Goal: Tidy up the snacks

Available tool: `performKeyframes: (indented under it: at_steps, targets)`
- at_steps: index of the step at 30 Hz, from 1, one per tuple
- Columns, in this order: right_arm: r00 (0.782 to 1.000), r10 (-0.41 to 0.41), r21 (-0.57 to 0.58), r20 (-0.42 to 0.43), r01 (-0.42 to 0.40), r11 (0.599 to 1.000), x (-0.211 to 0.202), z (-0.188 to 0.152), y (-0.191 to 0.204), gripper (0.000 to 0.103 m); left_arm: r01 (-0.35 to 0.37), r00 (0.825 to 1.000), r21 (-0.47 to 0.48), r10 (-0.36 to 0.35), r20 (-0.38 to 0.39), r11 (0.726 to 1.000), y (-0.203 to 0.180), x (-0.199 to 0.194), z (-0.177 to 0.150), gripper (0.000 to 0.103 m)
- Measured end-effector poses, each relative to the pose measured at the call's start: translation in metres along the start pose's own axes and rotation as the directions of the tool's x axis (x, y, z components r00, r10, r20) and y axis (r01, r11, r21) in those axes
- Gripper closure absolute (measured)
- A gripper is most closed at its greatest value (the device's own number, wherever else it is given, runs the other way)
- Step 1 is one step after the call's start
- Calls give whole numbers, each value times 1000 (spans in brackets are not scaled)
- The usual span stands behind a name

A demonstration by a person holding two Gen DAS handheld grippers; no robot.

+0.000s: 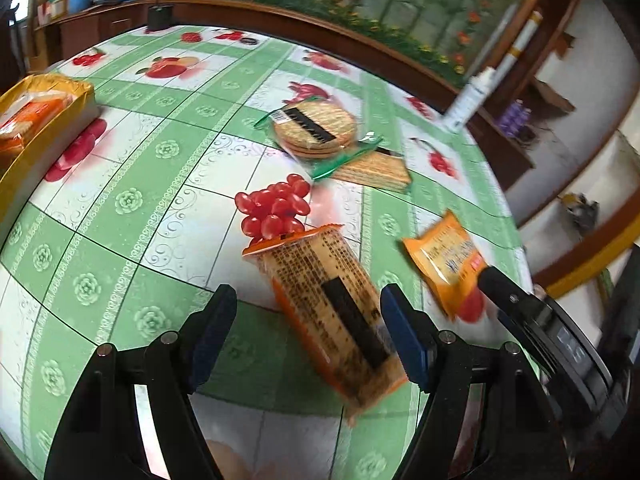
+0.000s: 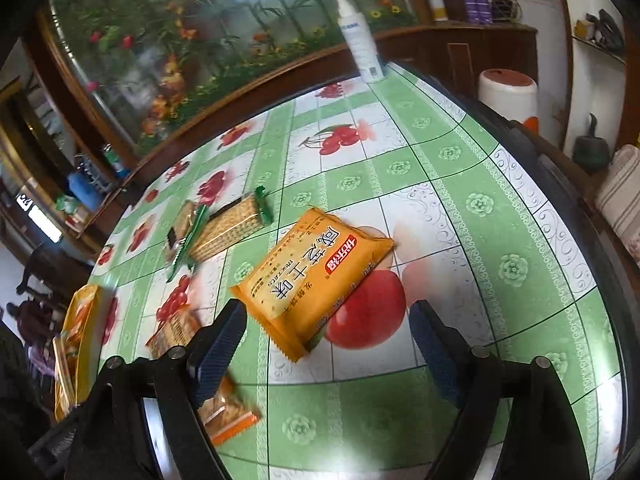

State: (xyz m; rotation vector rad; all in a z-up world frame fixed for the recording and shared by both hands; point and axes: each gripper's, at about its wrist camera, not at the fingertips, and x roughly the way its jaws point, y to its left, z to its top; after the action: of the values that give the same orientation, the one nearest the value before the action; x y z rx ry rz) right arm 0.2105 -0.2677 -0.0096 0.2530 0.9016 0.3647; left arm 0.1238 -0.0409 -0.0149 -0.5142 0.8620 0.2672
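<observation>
Cracker sleeve [image 1: 332, 312] lengthwise, seemingly away

Bright, even daylight; fisheye bending at the edges, motion blur throughout, perhaps glare on the glass panel [image 2: 224, 12].

Fruit-print table [image 1: 132, 200], orange biscuit packs [image 2: 312, 280], cracker packs [image 1: 316, 128], spray bottle [image 2: 360, 40], yellow tray [image 1: 24, 160]

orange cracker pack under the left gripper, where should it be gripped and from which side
Grip the orange cracker pack across its narrow width, near mid-length, coming down from above. It lies flat on the table, a long block slanting away from the left gripper, whose open jaws already stand either side of its long edges. Its crimped ends are thin and floppy, so they would probably slip.
</observation>
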Motion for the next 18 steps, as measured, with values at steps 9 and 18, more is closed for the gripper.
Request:
performKeyframes:
  at_steps: [9, 18]
  targets:
    - [1000, -22, 5, -2, 22, 1000, 4, 4, 2, 15, -147, 989, -8, 147, -2, 989, -17, 19, 0, 22]
    - [983, -171, -96, -62, 164, 982, 43, 16, 39, 15, -169, 985, 61, 168, 22, 984, 10, 20, 9, 3]
